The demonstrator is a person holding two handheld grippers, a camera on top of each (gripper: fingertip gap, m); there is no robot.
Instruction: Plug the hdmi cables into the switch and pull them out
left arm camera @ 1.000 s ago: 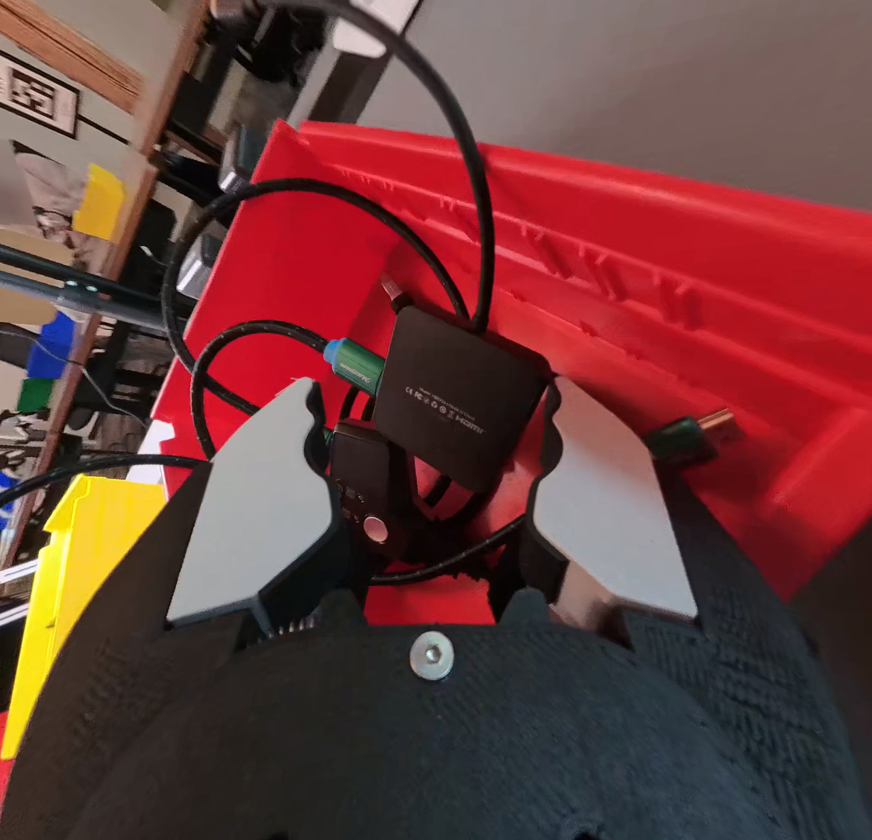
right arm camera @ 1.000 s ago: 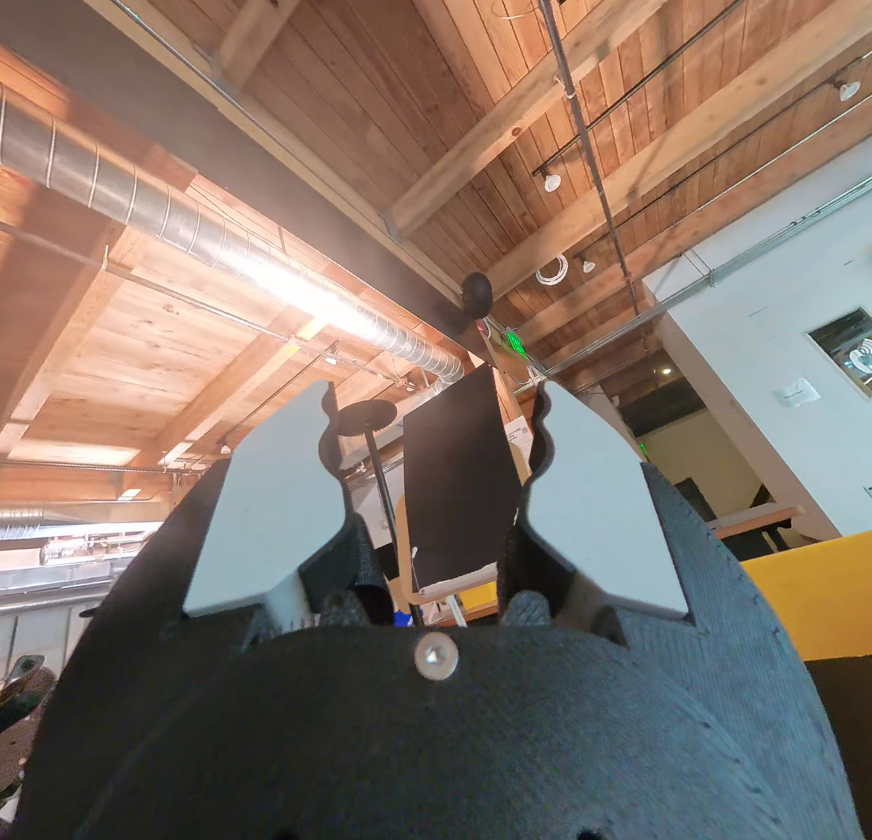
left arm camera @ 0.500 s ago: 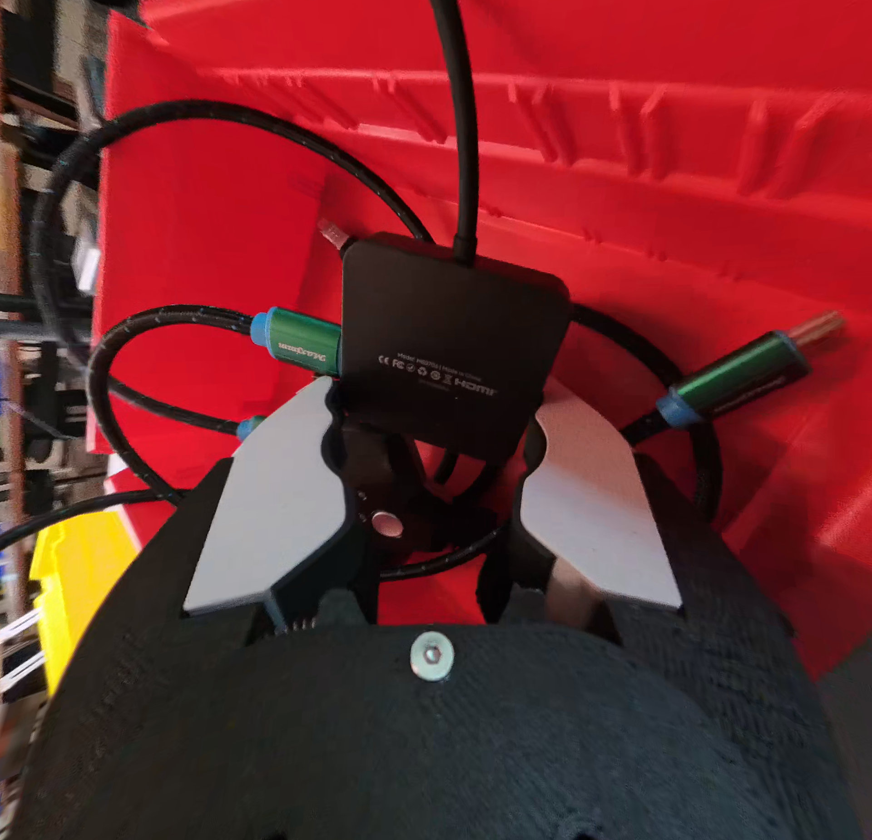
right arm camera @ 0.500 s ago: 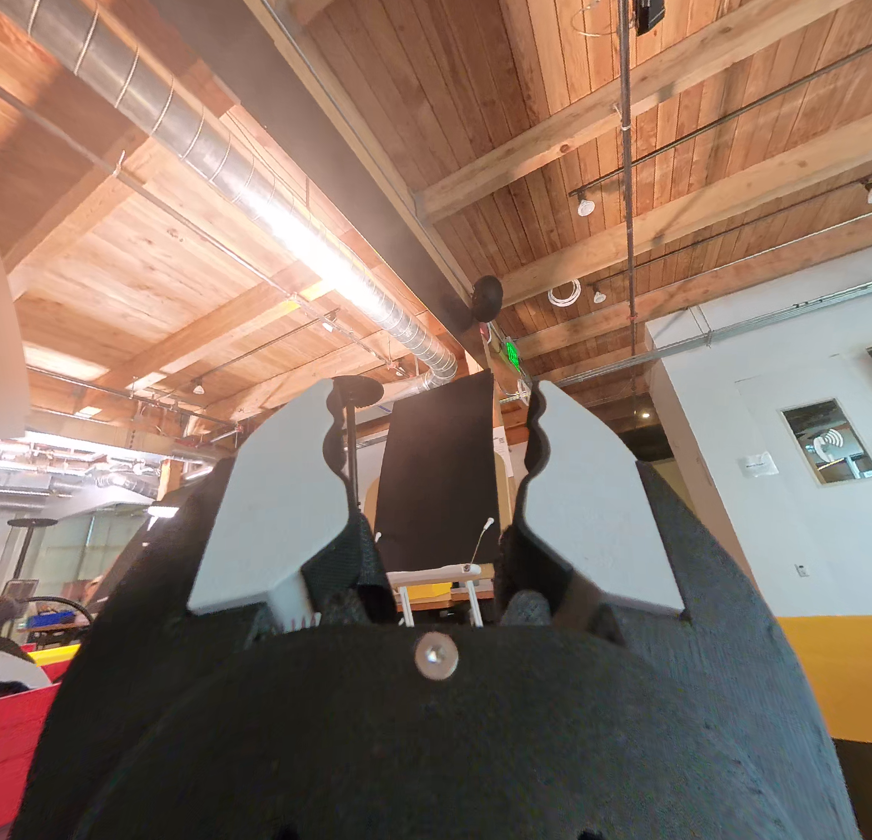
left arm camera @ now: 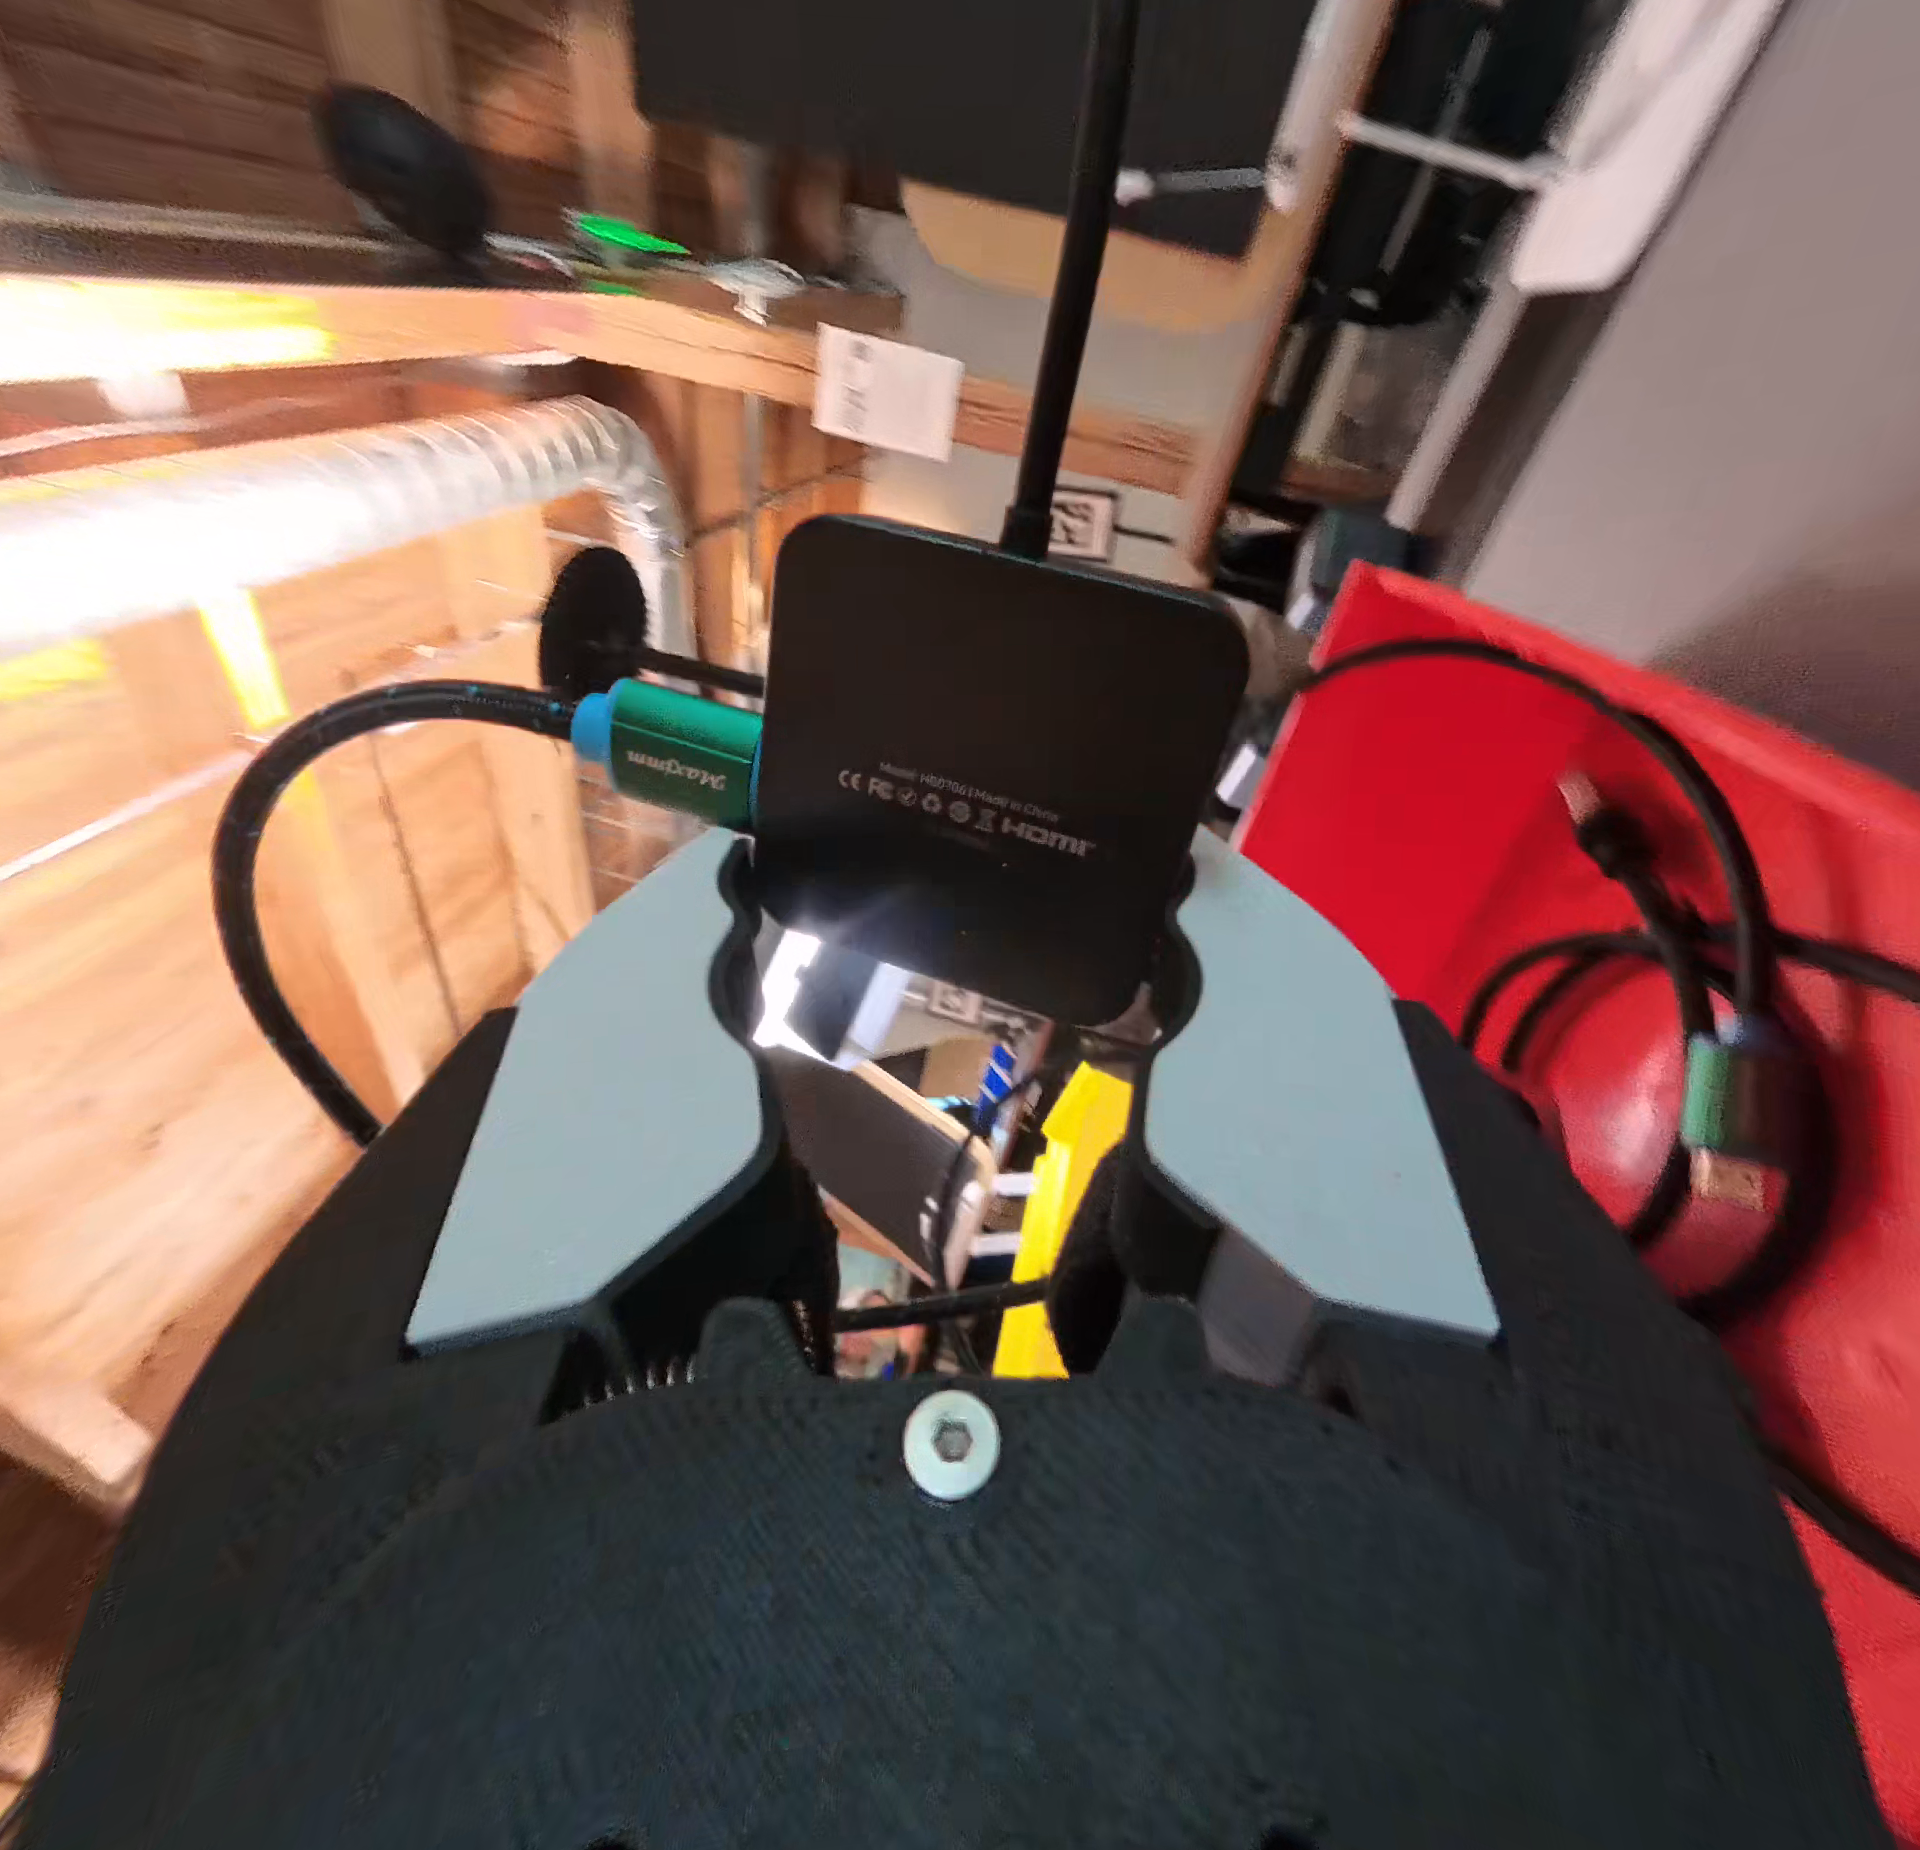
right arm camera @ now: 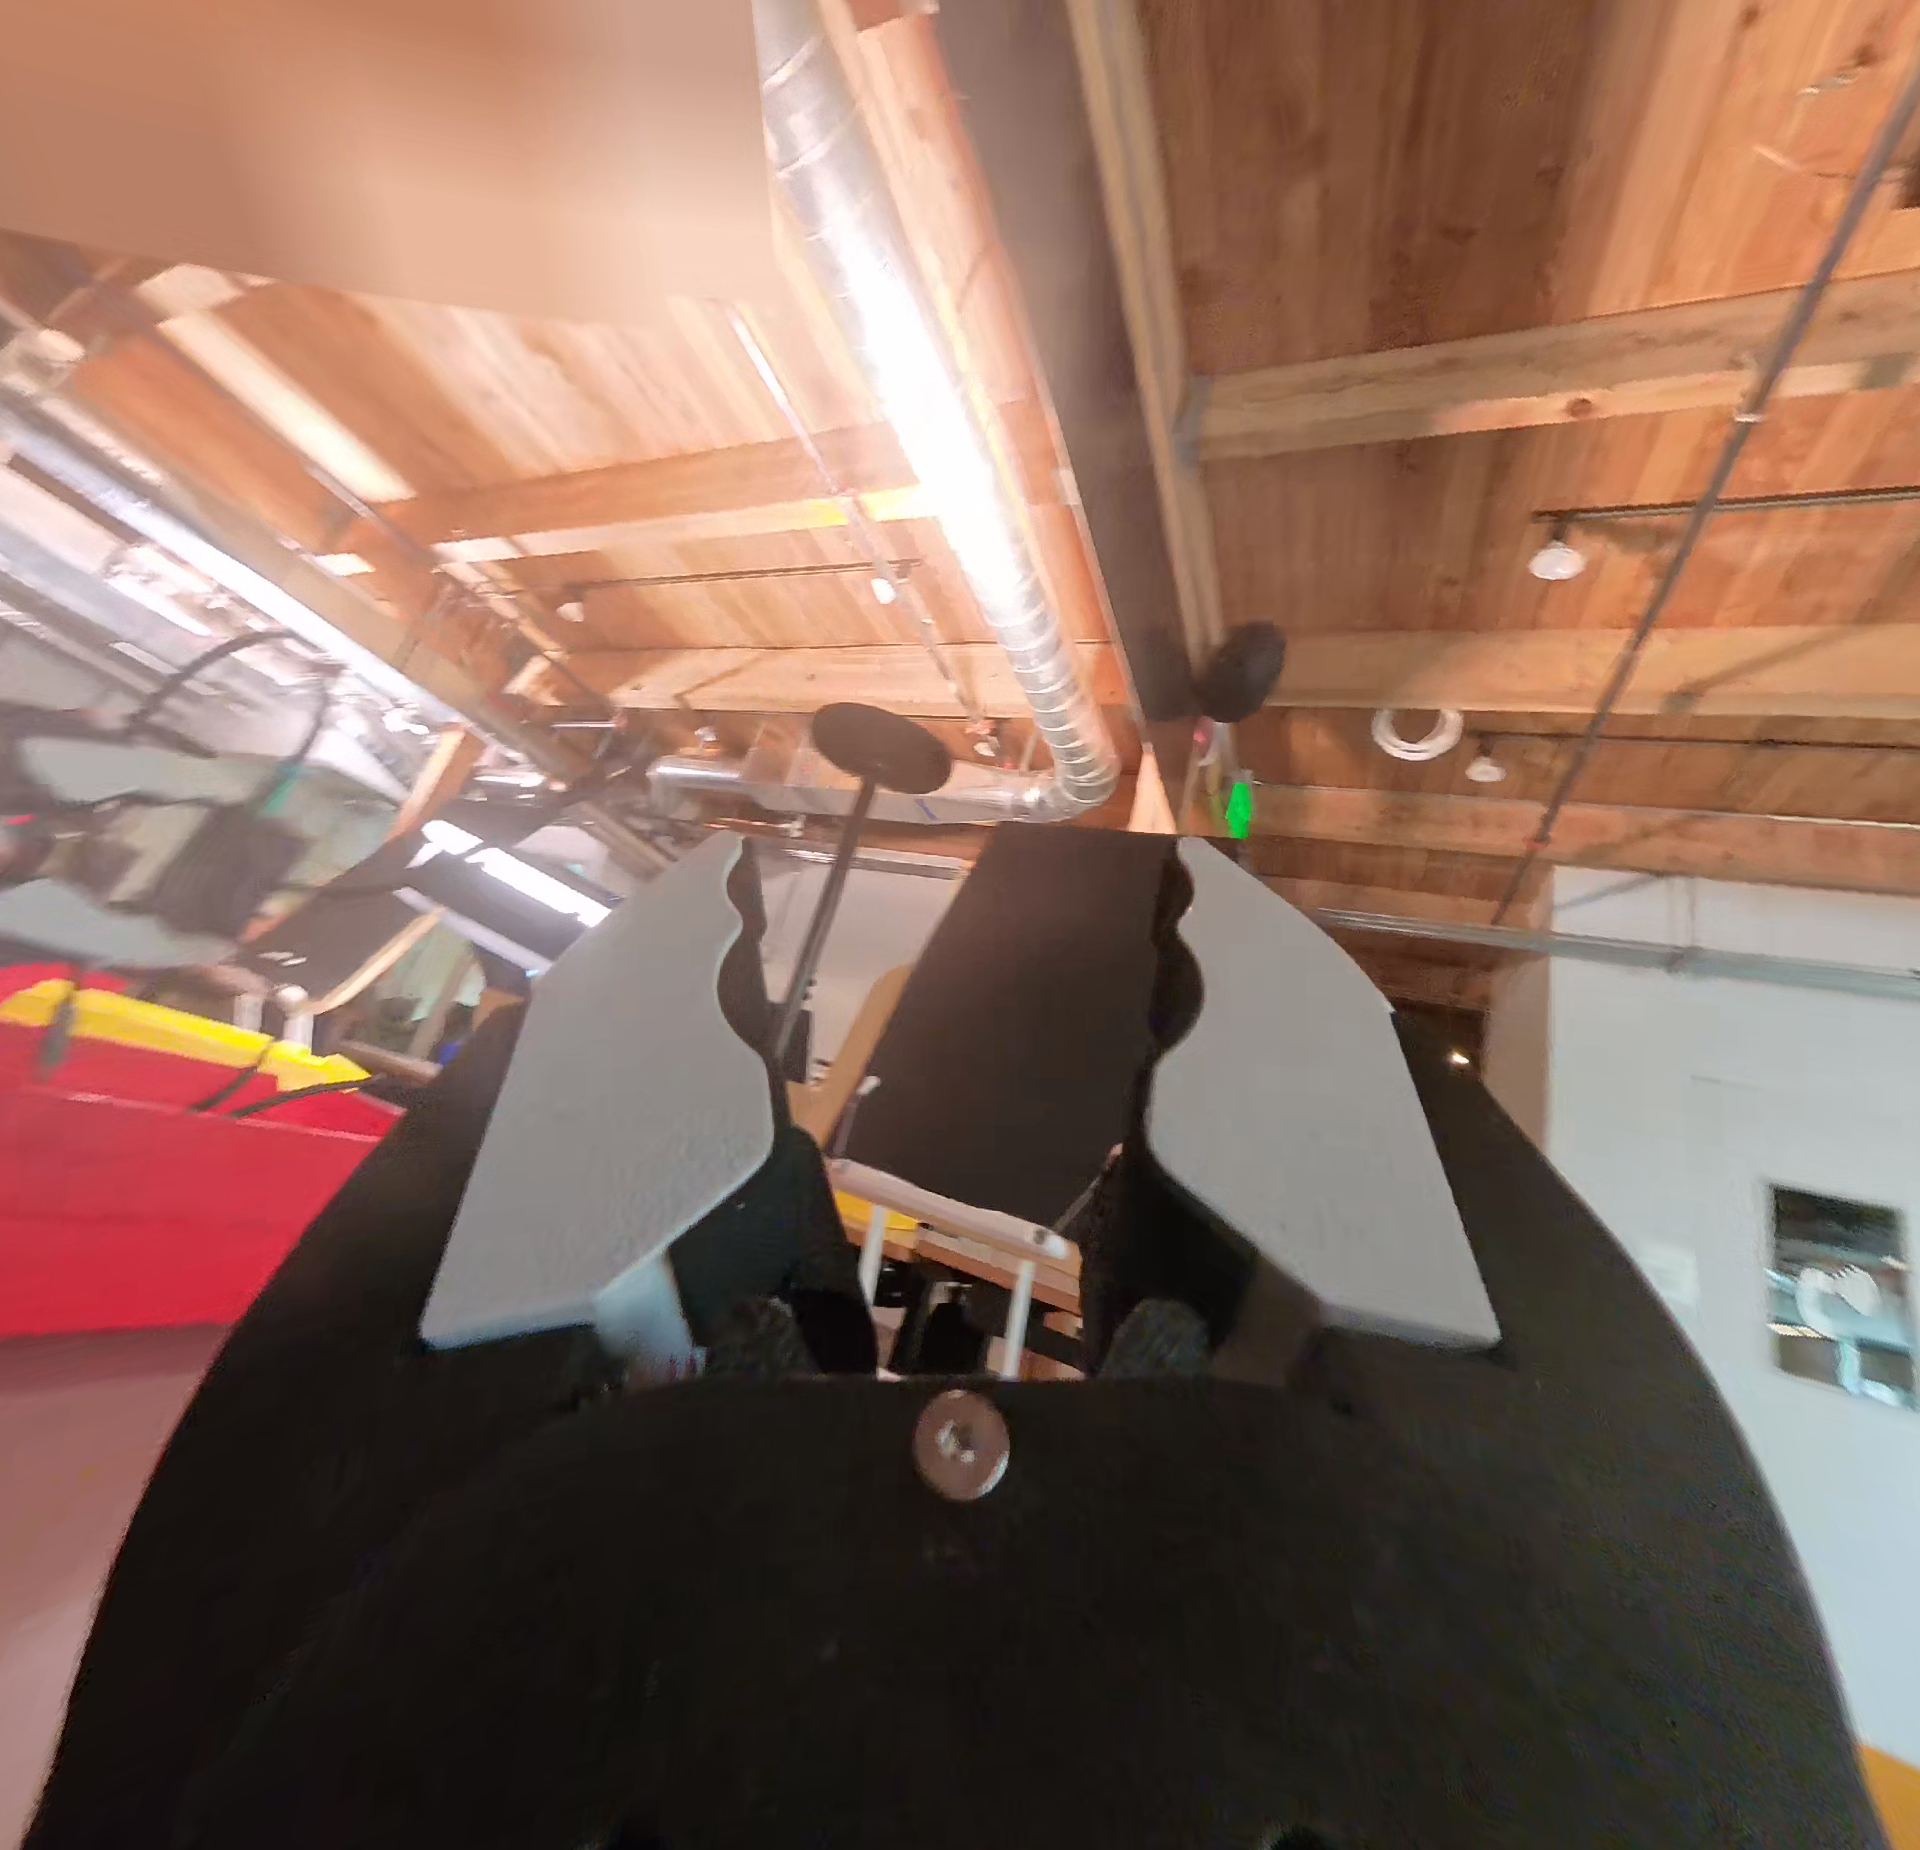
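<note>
In the left wrist view my left gripper point(left arm camera: 956, 907) is shut on the black HDMI switch point(left arm camera: 997, 740), with both fingertips pressed against its side edges. It holds the switch in the air, clear of the red bin point(left arm camera: 1455, 813). A green HDMI plug point(left arm camera: 681, 766) on a black cable sits in the switch's left side. The switch's own black cable point(left arm camera: 1070, 294) runs upward. A second green plug point(left arm camera: 1714, 1104) lies loose in the red bin among coiled cables. My right gripper point(right arm camera: 956, 927) is open and empty and points up toward the ceiling.
A yellow bin point(left arm camera: 1060, 1208) stands beyond the left gripper's fingers. In the right wrist view the red bin point(right arm camera: 156, 1208) and the yellow bin point(right arm camera: 135, 1021) lie at the left. A black panel point(right arm camera: 1029, 1000) and a stand are farther off, under wooden beams and a metal duct.
My left gripper closed on the switch inside the red bin and lifted it out with the green plug still in it. My right gripper stayed open and only tilted.
</note>
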